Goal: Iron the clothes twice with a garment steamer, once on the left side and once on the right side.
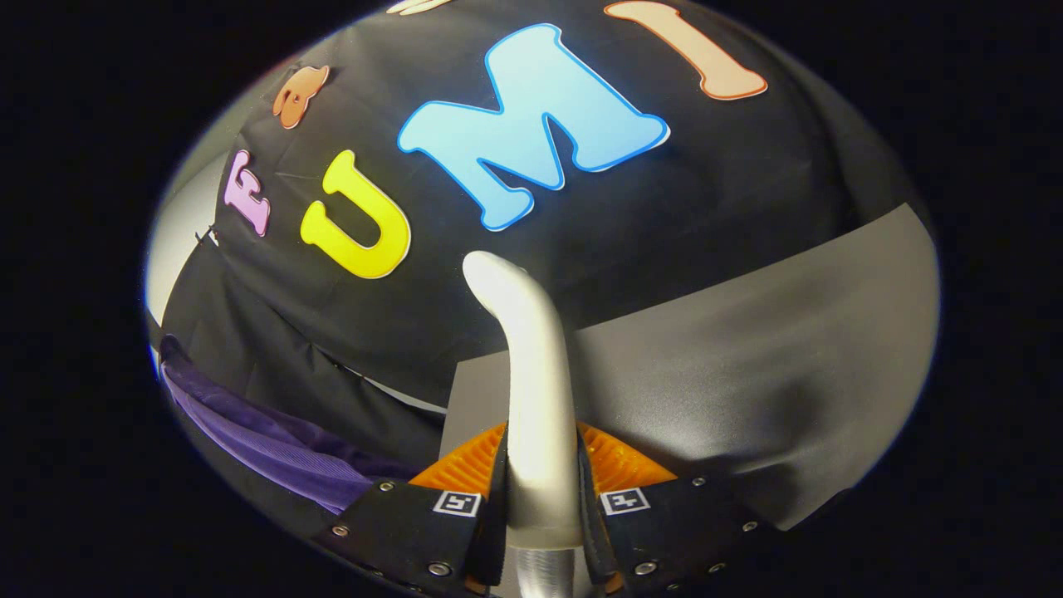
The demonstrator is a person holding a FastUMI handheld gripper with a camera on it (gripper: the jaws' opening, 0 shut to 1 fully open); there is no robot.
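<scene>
The gripper (541,498) was closed on the garment steamer (531,390), both fingers pressing the sides of its pale, silvery handle, which rose between them and curved forward to a rounded tip. Just behind the handle, low between the fingers, sat a ribbed orange part (614,465), whose purpose could not be told. Beyond it lay the grey surface (747,332), running up to the booth's black wall. Off to the left of the fingers, low and well apart from the steamer, hung a fold of purple cloth (266,440), apparently the clothes to be ironed.

Judging by this, the steamer was in hand but not yet against the fabric, so a pass seemed still to begin. The next move would call for swinging the steamer left toward the purple cloth and bringing its head to one side of the garment.
</scene>
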